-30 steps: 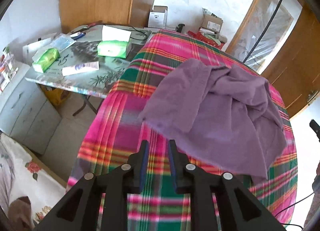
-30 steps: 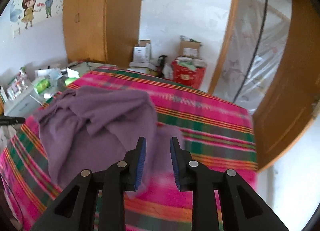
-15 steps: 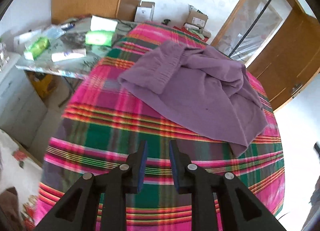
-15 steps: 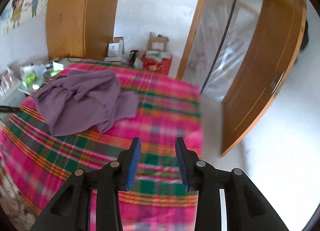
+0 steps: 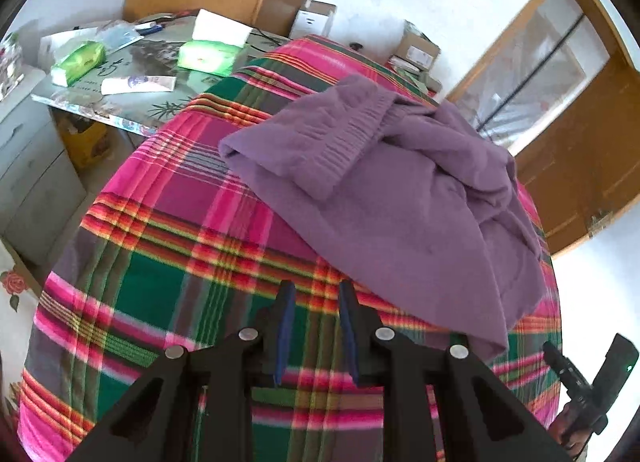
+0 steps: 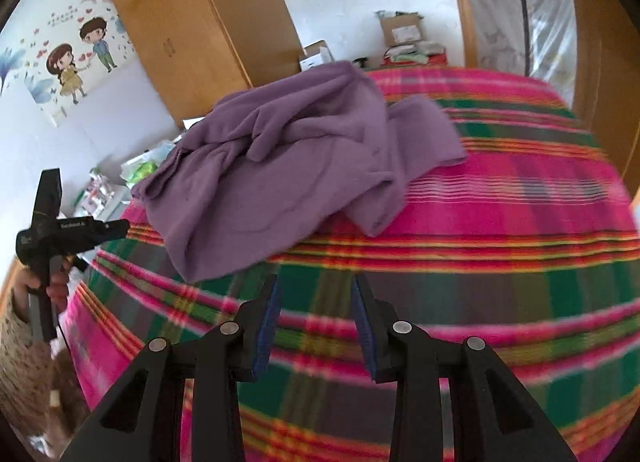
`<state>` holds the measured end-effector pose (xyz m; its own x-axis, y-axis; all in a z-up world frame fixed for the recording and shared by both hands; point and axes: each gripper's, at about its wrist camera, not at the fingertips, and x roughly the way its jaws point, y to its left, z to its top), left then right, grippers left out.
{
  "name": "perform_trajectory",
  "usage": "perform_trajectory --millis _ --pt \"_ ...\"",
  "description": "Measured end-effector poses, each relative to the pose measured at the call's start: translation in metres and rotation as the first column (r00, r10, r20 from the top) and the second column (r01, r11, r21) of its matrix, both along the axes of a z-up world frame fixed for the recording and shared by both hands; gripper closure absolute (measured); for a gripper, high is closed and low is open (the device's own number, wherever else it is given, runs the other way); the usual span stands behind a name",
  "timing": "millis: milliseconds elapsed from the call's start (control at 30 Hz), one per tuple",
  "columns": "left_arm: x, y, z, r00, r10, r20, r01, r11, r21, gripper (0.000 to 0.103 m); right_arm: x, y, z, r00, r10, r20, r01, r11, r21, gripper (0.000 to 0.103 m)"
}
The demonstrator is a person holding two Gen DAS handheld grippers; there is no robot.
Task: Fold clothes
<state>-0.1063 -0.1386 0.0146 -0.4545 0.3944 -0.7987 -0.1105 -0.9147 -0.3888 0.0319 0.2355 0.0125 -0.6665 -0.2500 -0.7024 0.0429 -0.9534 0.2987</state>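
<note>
Nearest, left gripper (image 5: 314,326): jaws set narrowly apart, nothing between the blue pads, hanging over plaid bedspread (image 5: 168,270) just short of the garment's near hem. Jaws lately opening a little, empty.

Right gripper (image 6: 316,322): jaws parted moderately, wider than the left, empty, poised over the bedspread beside the garment's near edge. Jaws lately opening, nothing between them. Seen also at the lower right edge of the left wrist view, gripped by a hand.

Left hand (image 6: 44,282) with knitted sleeve, at the bed's left side in the right wrist view, clasped round the left gripper's handle.

Purple sweater (image 5: 400,190): crumpled, unfolded, lying on the bed across the plaid bedspread, ribbed cuff or hem turned up on top, one flap spread toward the door side.

Beyond the bed, bench (image 5: 132,110) at its far left corner: green tissue packs, white tube, white box on it.

Farthest: wooden wardrobe (image 6: 192,22), cardboard boxes along the wall, wooden door (image 5: 580,166), cartoon wall sticker (image 6: 80,58).
</note>
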Motion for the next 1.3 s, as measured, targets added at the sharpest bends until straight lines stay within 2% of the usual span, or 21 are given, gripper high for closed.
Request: perform_trajectory --millis 200,300,400,467,633,733,833,967,1100,1200,1300 --pt "-0.017 -0.013 -0.009 0.998 0.062 0.010 -0.062 0.998 -0.034 0.075 -0.037 -0.006 -0.017 0.999 -0.014 0.032 0.016 0.997 -0.077 0.064" --pt "-0.024 -0.017 -0.009 0.997 0.081 -0.017 -0.082 0.994 -0.066 0.074 -0.050 -0.010 -0.024 0.999 -0.019 0.047 0.023 0.996 -0.086 0.064" --pt "-0.030 -0.012 -0.006 0.996 0.060 -0.073 -0.071 0.986 -0.151 0.074 -0.057 -0.013 -0.024 0.999 -0.035 0.029 0.037 0.996 -0.080 0.062" --pt "-0.034 -0.007 -0.005 0.993 0.029 -0.111 -0.052 0.977 -0.208 0.074 -0.063 -0.017 -0.024 0.999 -0.045 0.024 0.046 0.996 -0.079 0.062" --pt "-0.042 0.008 0.003 0.979 -0.032 -0.203 -0.045 0.930 -0.366 0.074 -0.065 -0.029 -0.026 0.999 -0.021 0.026 0.026 0.981 -0.193 0.062" --pt "-0.050 0.012 0.006 0.974 -0.055 -0.218 -0.036 0.920 -0.390 0.074 -0.059 -0.037 -0.023 0.999 -0.044 0.028 0.048 0.978 -0.201 0.061" --pt "-0.055 0.020 0.007 0.965 -0.095 -0.244 -0.024 0.897 -0.441 0.074 -0.040 -0.045 -0.012 0.996 -0.093 0.000 0.091 0.981 -0.174 0.059" --pt "-0.066 0.024 0.001 0.970 -0.109 -0.219 -0.003 0.889 -0.457 0.074 -0.021 -0.057 -0.002 0.996 -0.089 -0.013 0.085 0.979 -0.183 0.056" --pt "-0.072 0.018 0.000 0.970 -0.087 -0.227 -0.017 0.906 -0.423 0.074 -0.010 -0.066 -0.001 0.997 -0.070 0.015 0.071 0.930 -0.362 0.056" --pt "-0.075 0.017 -0.001 0.969 -0.090 -0.229 -0.017 0.903 -0.429 0.074 -0.016 -0.088 -0.007 1.000 0.006 0.028 0.007 0.890 -0.457 0.056" --pt "-0.078 0.014 -0.001 0.971 -0.089 -0.221 -0.007 0.915 -0.403 0.074 -0.025 -0.104 -0.013 0.998 0.052 0.043 -0.022 0.853 -0.521 0.056"
